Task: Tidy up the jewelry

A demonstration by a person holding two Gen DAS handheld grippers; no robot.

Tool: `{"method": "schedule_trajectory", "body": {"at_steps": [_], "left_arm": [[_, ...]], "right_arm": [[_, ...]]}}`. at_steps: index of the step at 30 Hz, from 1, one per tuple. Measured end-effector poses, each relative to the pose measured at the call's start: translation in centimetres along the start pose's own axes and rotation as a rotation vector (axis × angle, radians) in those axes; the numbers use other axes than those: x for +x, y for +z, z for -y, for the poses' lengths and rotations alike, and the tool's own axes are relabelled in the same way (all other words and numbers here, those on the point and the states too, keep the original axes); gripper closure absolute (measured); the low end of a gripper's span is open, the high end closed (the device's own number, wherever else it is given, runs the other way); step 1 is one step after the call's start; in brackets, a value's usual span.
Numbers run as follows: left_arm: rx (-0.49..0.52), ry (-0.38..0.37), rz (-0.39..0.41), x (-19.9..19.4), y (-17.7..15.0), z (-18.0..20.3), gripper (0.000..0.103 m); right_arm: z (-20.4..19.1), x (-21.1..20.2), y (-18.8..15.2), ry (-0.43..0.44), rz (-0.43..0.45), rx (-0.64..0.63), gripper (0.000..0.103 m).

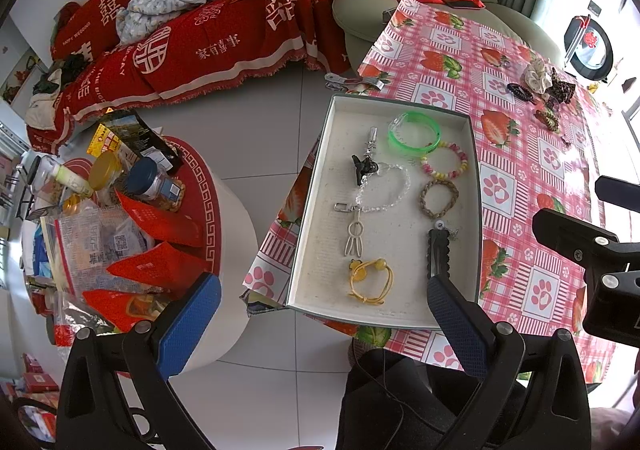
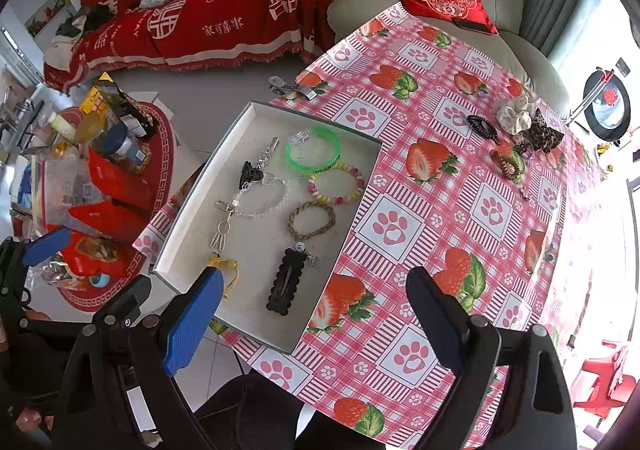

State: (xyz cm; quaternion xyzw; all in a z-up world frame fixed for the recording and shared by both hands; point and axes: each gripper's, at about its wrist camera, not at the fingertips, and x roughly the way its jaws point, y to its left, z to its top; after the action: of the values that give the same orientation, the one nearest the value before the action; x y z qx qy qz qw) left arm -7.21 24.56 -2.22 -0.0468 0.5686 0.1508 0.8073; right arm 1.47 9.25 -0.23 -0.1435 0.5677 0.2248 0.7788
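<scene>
Both tools stand wide open and empty: the left tool (image 1: 324, 314) hangs over the near end of the tray (image 1: 316, 210), the right tool (image 2: 316, 314) over its near corner and the checked cloth. In the tray lie a green bangle (image 2: 313, 149), a beaded bracelet (image 2: 337, 183), a braided bracelet (image 2: 312, 219), a clear bead chain (image 2: 264, 196), a black hair clip (image 2: 286, 282) and a yellow tie (image 1: 370, 281). Farther off on the surface (image 2: 400, 234) sit scrunchies (image 2: 528, 124) and a black coil tie (image 2: 482, 127).

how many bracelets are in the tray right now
4, grouped toward its far end: green bangle, candy-coloured beaded one beside it, braided brown one nearer, clear crystal one in the middle.
</scene>
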Motion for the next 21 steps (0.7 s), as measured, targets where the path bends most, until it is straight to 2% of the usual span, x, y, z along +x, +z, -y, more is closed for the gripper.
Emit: {"method": "schedule_trajectory", "body": {"at_steps": [21], "left_arm": [[0.006, 0.008, 0.001, 0.02, -0.22, -0.06, 0.0]], "right_arm": [[0.0, 0.11, -0.09, 0.0, -0.001, 0.0, 0.009]]}}
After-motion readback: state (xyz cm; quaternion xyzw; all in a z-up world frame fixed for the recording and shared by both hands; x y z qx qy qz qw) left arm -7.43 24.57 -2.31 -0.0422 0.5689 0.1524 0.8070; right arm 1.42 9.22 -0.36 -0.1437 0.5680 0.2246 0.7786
